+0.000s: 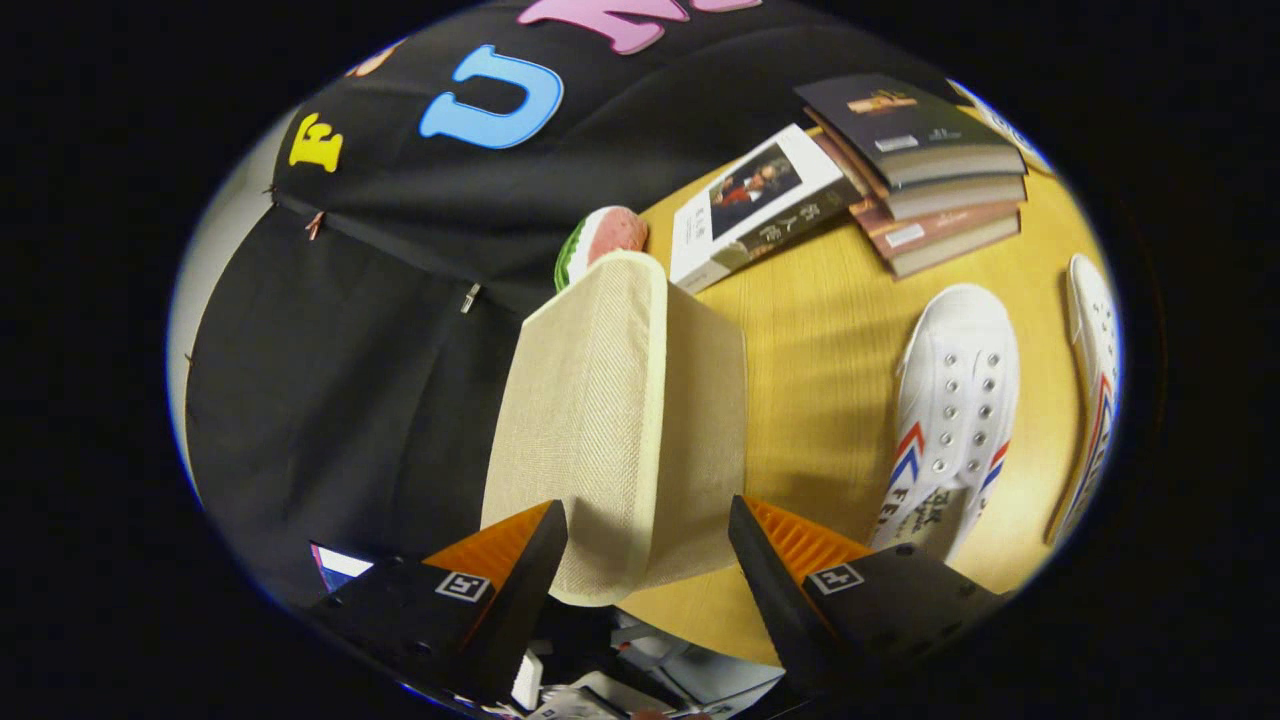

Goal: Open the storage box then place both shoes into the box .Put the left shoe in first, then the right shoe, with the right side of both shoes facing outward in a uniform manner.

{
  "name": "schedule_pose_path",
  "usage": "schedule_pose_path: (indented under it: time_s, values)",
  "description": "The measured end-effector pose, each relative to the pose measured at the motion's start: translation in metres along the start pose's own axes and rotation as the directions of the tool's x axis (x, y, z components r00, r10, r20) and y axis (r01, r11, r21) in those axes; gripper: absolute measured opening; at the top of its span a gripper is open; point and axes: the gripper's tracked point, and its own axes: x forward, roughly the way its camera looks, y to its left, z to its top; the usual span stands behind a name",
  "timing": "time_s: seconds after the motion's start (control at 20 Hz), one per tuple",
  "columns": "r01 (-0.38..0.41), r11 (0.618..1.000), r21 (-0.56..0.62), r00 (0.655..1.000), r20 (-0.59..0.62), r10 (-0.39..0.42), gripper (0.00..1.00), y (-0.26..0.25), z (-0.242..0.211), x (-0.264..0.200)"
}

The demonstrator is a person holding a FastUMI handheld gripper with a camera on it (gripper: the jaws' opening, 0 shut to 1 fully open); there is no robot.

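The storage box's beige fabric lid (610,420) stands raised on edge between my fingers, its woven top face turned toward the black cloth wall. My gripper (648,510) is shut on the lid's near edge, with one finger against each side. The lid hides the rest of the box. To the right, on the wooden table (820,330), a white lace-up shoe (955,400) with red and blue stripes lies with its toe pointing away from me. A second matching shoe (1095,400) lies further right, only partly in sight.
Beyond the lid a watermelon-slice object (600,240) sits at the table's back edge. A white book (760,200) and a stack of three books (930,170) lie at the far side. The black cloth wall closes off the left.
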Motion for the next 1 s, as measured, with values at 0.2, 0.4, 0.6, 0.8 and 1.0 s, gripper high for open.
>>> schedule_pose_path:
  time_s: [0.2, 0.4, 0.6, 0.8, 1.0]
  values:
    - [-0.084, 0.986, 0.147, 0.995, -0.048, 0.092, 0.97, 0.008, -0.004, 0.013]
    - [-0.124, 0.962, 0.242, 0.985, -0.089, 0.150, 0.66, 0.023, -0.005, 0.017]
    - [-0.109, 0.956, 0.274, 0.984, -0.104, 0.142, 0.30, 0.029, -0.003, 0.016]
    - [-0.086, 0.967, 0.242, 0.991, -0.075, 0.107, 0.06, 0.031, -0.001, 0.014]
    - [-0.008, 0.990, 0.144, 0.997, -0.070, 0.018, 0.05, 0.034, 0.002, 0.009]
